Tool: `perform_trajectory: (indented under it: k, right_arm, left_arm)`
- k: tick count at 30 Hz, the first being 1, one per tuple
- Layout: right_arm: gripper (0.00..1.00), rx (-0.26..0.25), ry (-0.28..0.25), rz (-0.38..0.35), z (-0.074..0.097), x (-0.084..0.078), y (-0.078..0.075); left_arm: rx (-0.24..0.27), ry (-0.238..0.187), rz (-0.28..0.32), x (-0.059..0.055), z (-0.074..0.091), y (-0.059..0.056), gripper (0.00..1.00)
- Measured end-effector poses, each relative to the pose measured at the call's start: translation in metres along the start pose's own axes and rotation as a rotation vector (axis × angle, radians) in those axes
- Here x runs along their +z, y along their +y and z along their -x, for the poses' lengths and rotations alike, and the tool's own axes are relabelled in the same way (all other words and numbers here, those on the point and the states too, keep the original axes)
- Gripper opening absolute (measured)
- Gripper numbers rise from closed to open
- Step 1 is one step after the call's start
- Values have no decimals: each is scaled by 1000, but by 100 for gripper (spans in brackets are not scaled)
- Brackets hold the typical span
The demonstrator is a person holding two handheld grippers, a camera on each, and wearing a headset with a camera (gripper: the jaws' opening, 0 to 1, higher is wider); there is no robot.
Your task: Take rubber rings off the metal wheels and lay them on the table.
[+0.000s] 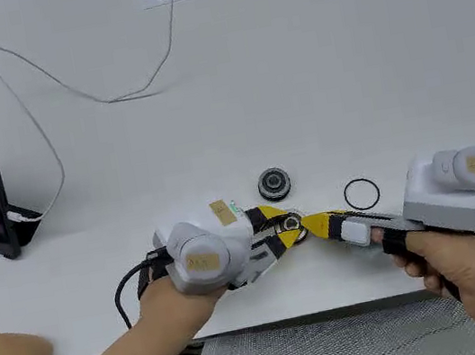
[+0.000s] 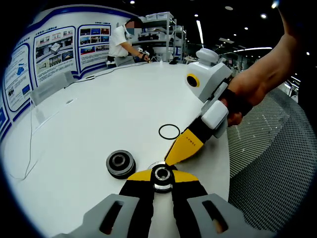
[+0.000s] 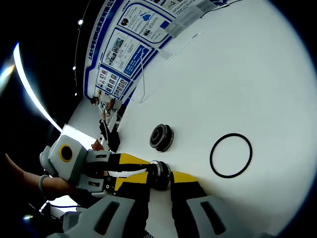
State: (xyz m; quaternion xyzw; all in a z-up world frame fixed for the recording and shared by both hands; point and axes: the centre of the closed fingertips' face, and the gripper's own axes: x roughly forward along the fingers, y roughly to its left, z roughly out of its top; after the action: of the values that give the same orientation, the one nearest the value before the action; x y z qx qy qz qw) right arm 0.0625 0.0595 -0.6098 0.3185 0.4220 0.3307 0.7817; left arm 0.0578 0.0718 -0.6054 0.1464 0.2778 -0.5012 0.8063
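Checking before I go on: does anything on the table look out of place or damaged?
Nothing stands out. The ring lies flat, a spare wheel sits apart, and the left gripper grips the other wheel.

Head view: bright, even overhead light. The white table (image 1: 366, 74) reads near overexposed, and shadows on it are faint and soft.

Both gripper views: heavy fisheye distortion curves the table edge and the wall posters (image 2: 49, 59). The ceiling light strips (image 2: 199, 30) bloom, and one smears into a bright arc (image 3: 22, 79). The metal wheel (image 2: 162, 175) between the near jaws is sharp. The distant background is soft.
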Motion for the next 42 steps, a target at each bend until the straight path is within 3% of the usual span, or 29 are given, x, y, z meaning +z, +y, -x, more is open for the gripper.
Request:
perform_trajectory:
  k: [10, 11, 18, 23, 42]
  right_arm:
    - [18, 17, 10, -32, -4, -3, 2]
    - [16, 37, 15, -29, -3, -3, 5]
    - [16, 30, 1, -47, -6, -1, 3]
    - [18, 55, 13, -67, -1, -1, 7]
    - [6, 32, -6, -53, 2, -4, 0]
  left_arm:
    - [1, -5, 3, 0, 0, 0, 13]
    - [1, -6, 3, -1, 0, 0, 13]
    - [2, -7, 6, -2, 0, 1, 13]
    - [2, -10, 7, -1, 0, 1, 13]
    - [3, -9, 11, -1, 0, 1, 13]
